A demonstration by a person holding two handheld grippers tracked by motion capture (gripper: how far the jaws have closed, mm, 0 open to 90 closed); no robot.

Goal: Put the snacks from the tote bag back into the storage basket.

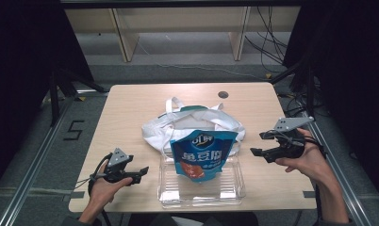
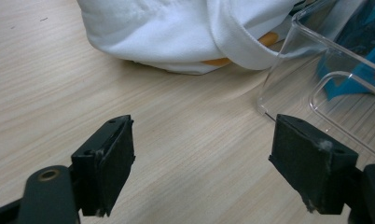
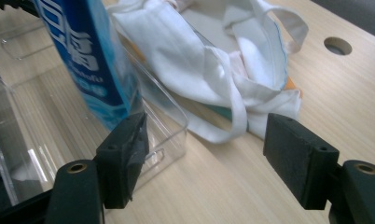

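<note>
Snack pouch [image 1: 204,155], blue glossy foil with white characters and an orange-red food picture low on its front, stands tilted in the clear plastic bin [image 1: 234,188], top edge leaning back onto the white tote bag [image 1: 154,132]. Bin sits at the near middle of the wooden table [image 1: 131,101], rectangular, thin rigid walls, cut-out handle slot visible in the left gripper view. Tote is soft crumpled cotton with loop handles, just behind the bin and touching it; teal edging and something orange peek from under its folds, too hidden to name. Round cable hole [image 1: 223,94] in the tabletop behind the bag.

Left gripper [image 1: 139,172] rests near the table's front left, jaws wide apart with nothing between them, just bare woodgrain ahead; bin corner just beyond its right pad. Right gripper [image 1: 259,143] held above the table right of the bin, jaws spread wide and empty, left pad [image 3: 129,154] close to the bin's outer wall, contact unclear. Pouch cut off at the top in the right gripper view; its print only partly legible.
</note>
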